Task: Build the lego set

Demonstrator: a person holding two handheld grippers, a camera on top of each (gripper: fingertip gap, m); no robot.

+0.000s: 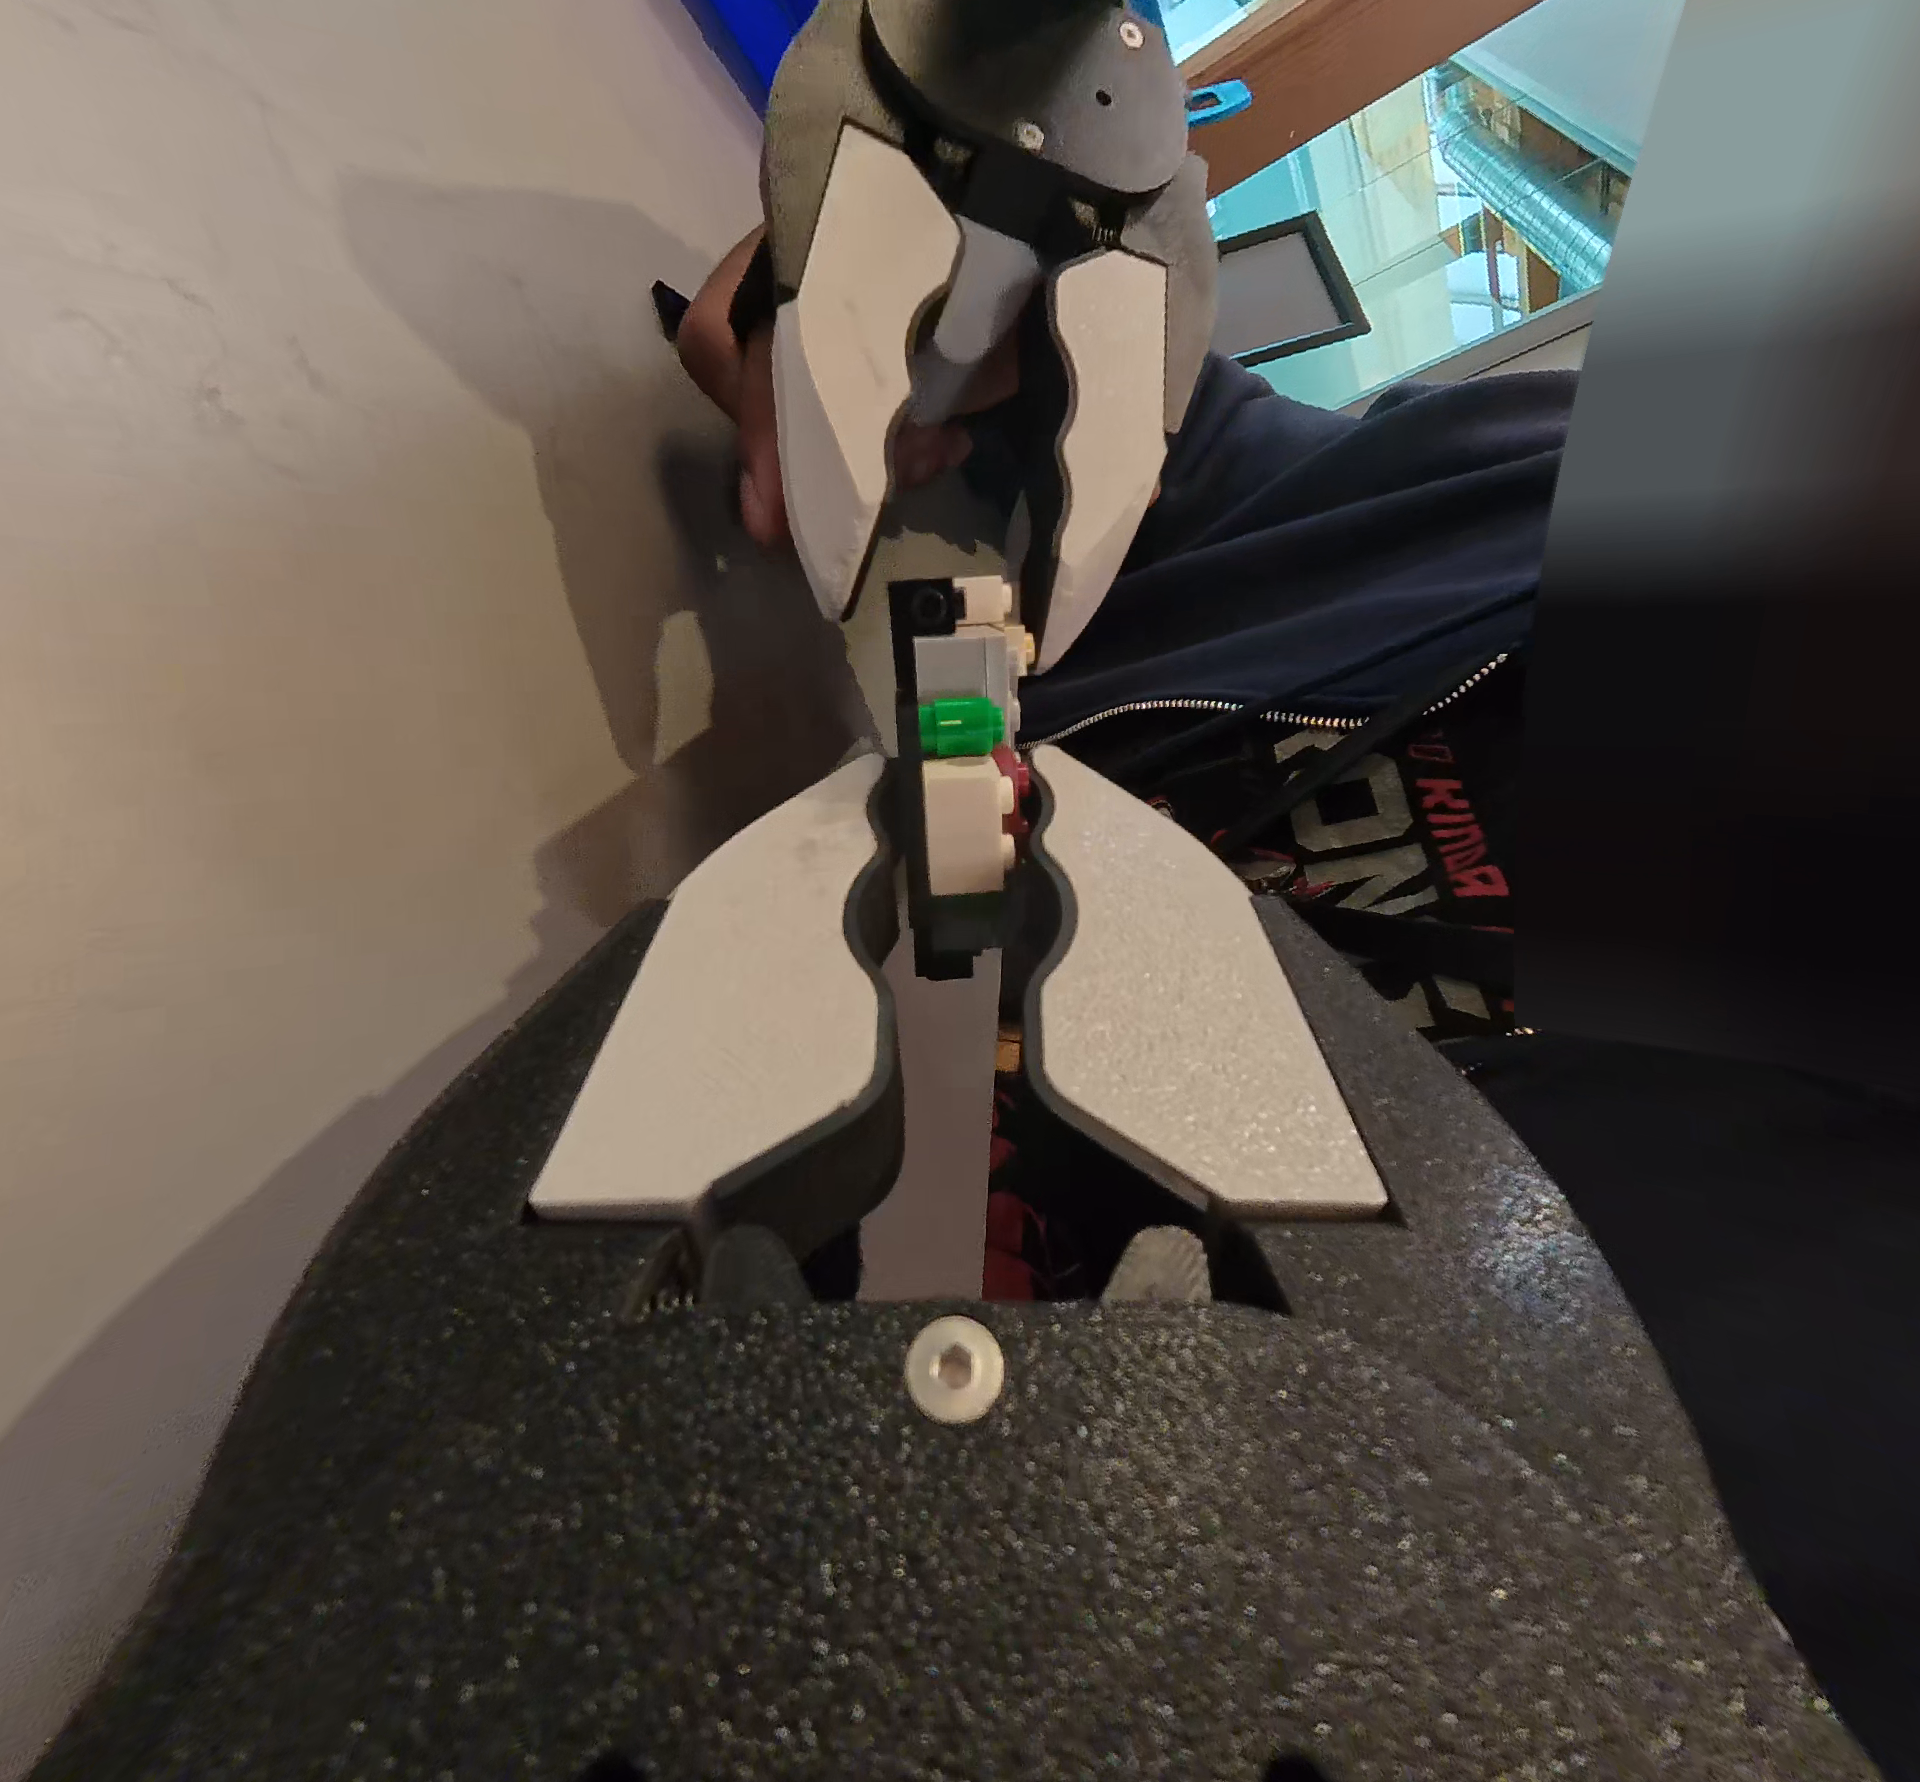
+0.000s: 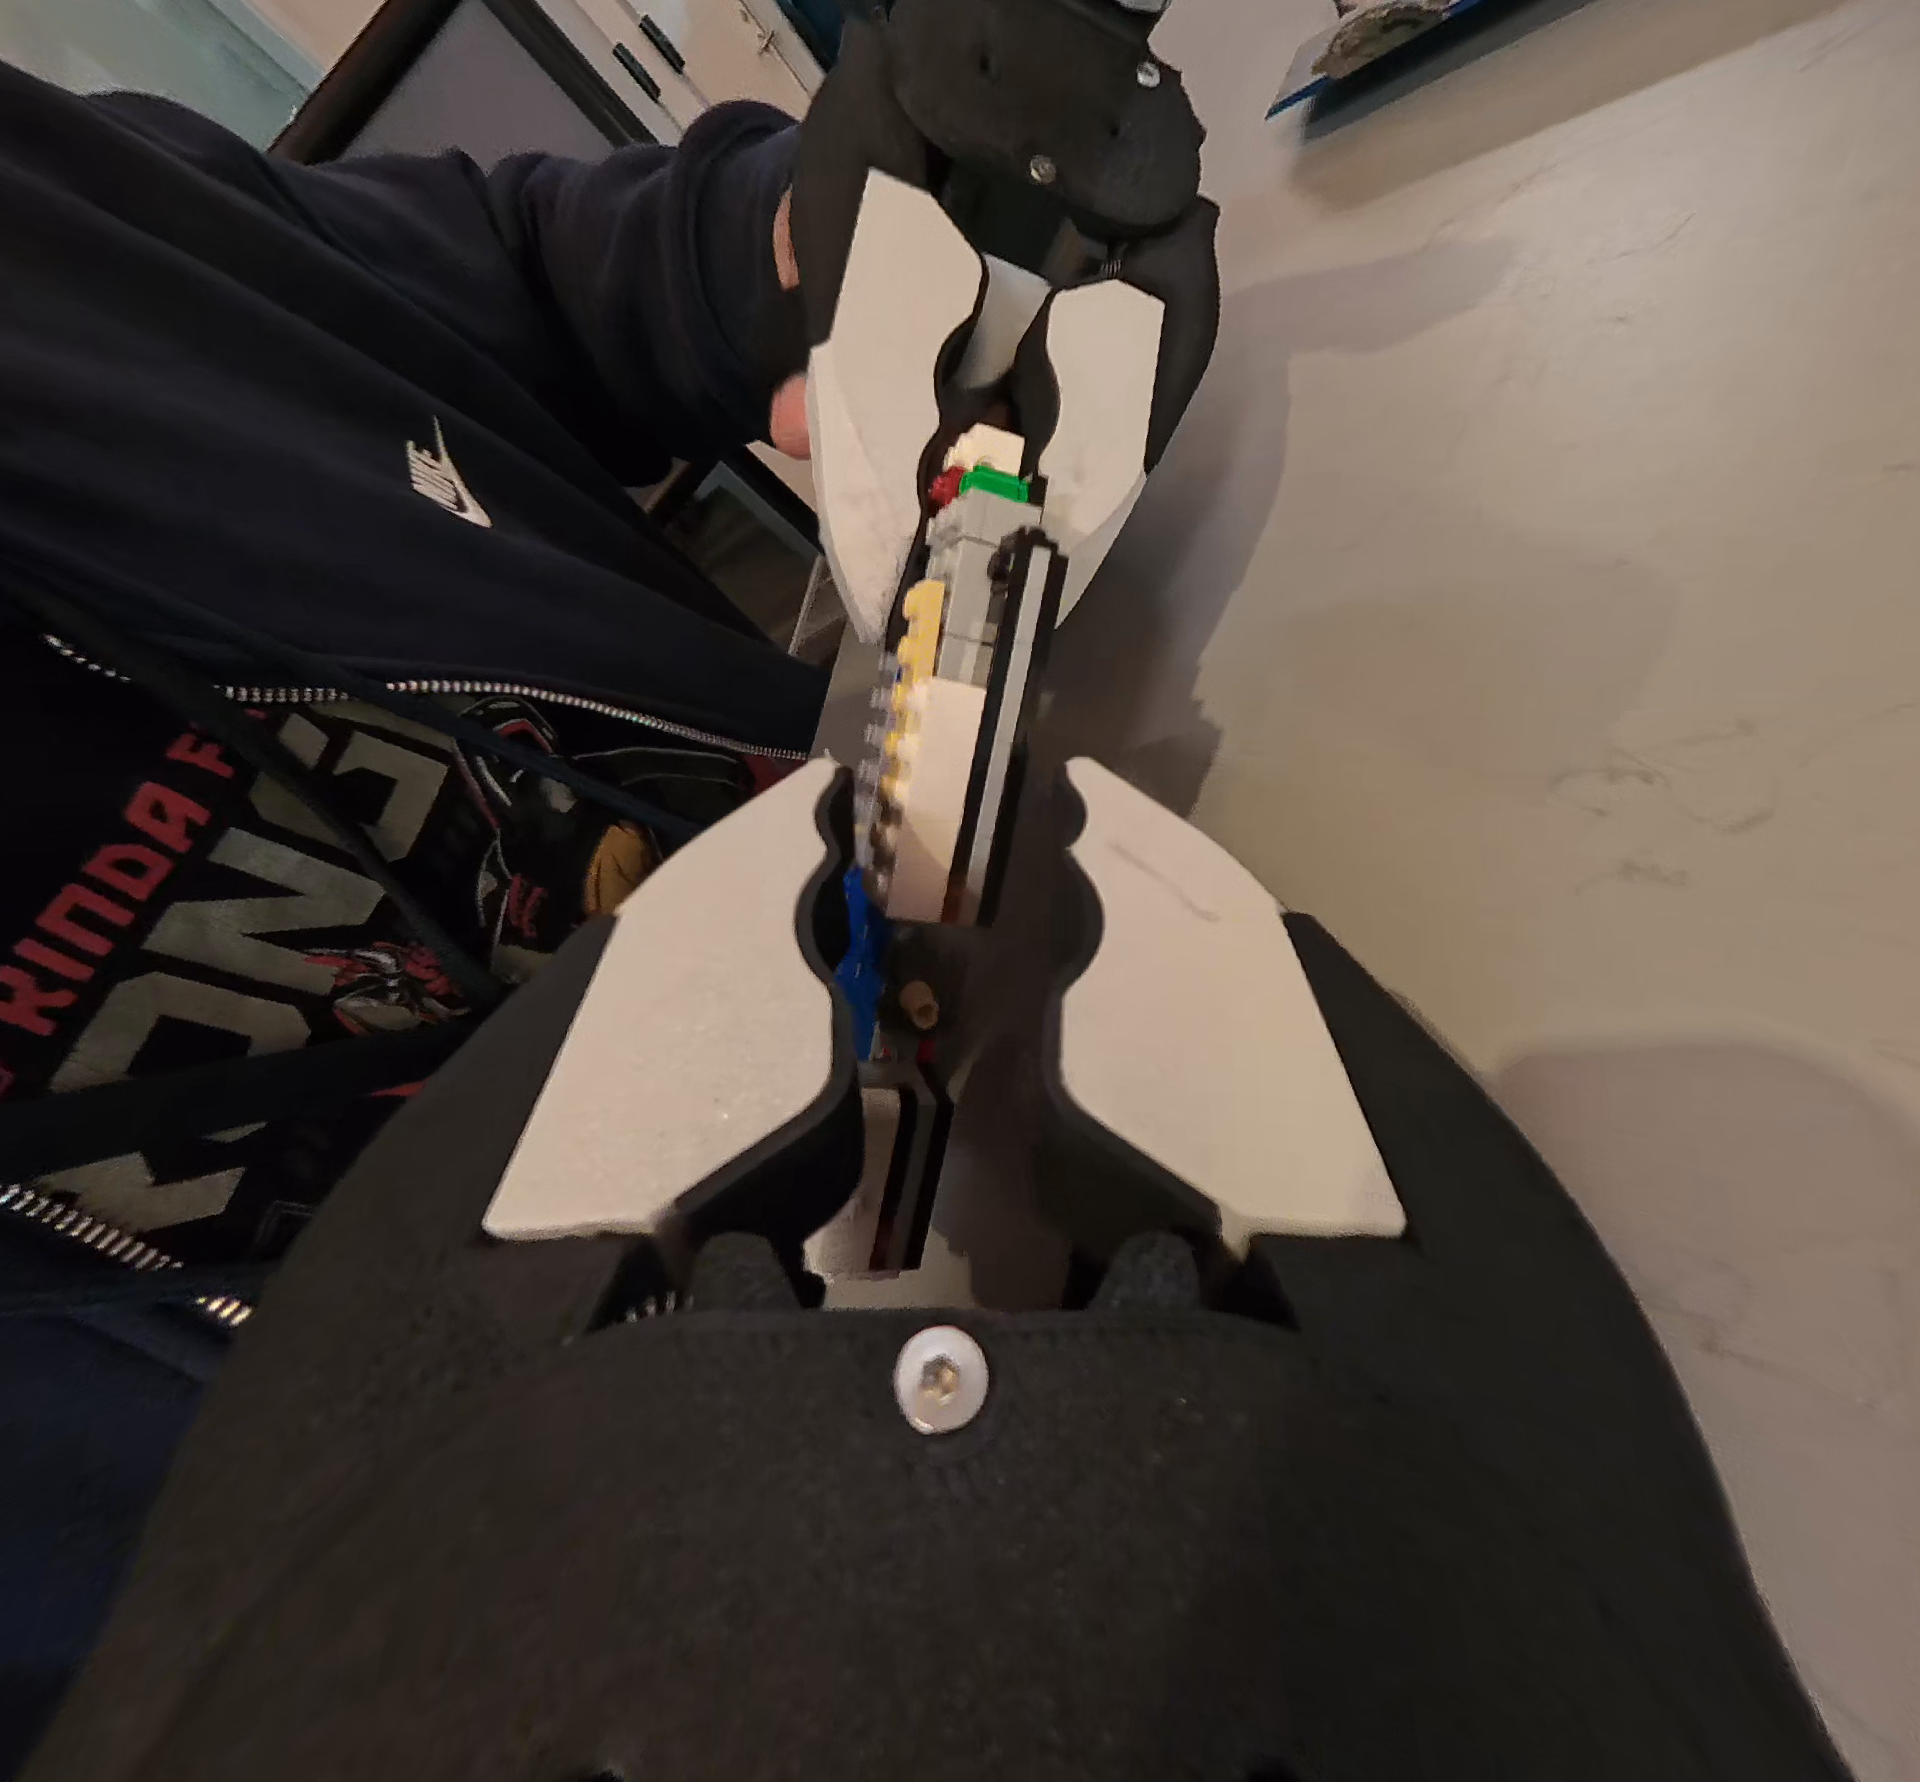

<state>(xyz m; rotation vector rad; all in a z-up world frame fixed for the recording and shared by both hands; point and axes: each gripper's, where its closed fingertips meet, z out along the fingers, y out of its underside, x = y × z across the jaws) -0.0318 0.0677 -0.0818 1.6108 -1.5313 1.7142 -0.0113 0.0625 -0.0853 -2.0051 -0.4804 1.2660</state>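
Basically both claws meet tip to tip over the pale table: the left claw is clamped on the near end of a brick-built strip, pads pressing its white and dark red bricks, while the right claw stands around the far end, right pad clear of it, so not gripping. Judged light and stiff but snap-apart at the joints, best held across the flat plate sides, not the studs. Open table lies right of the claws in the right wrist view; the person's dark jacket crowds the left.
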